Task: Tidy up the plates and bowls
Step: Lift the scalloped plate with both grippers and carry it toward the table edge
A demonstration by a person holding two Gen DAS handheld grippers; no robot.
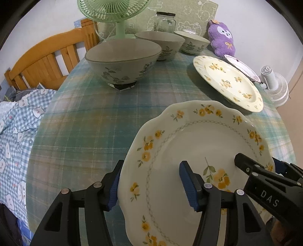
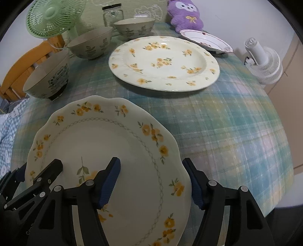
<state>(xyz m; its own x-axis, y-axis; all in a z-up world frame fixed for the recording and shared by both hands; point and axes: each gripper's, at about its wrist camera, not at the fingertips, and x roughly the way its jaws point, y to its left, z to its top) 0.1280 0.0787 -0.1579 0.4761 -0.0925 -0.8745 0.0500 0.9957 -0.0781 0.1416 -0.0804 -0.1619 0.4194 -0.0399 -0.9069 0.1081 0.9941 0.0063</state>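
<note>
A scalloped white plate with yellow flowers [image 1: 189,136] [image 2: 98,136] lies at the near edge of the plaid tablecloth [image 1: 85,123]. My left gripper [image 1: 151,166] straddles its left rim, with the outer pad against the edge and the inner pad over the well, not pressing. On the opposite rim my right gripper [image 2: 151,164] stands the same way, also open. Beyond lie a larger yellow-flowered plate [image 2: 164,62] [image 1: 227,81] and a small pink-trimmed plate [image 2: 206,40]. Three grey leaf-patterned bowls [image 1: 123,60] [image 1: 162,43] [image 1: 193,42] stand in a row at the back left.
At the back stand a green fan [image 1: 113,9], a glass jar [image 1: 165,21] and a purple plush toy [image 1: 221,37]. A white fan [image 2: 265,62] sits beyond the table's right edge. A wooden chair [image 1: 47,56] and checked bedding [image 1: 19,123] lie to the left.
</note>
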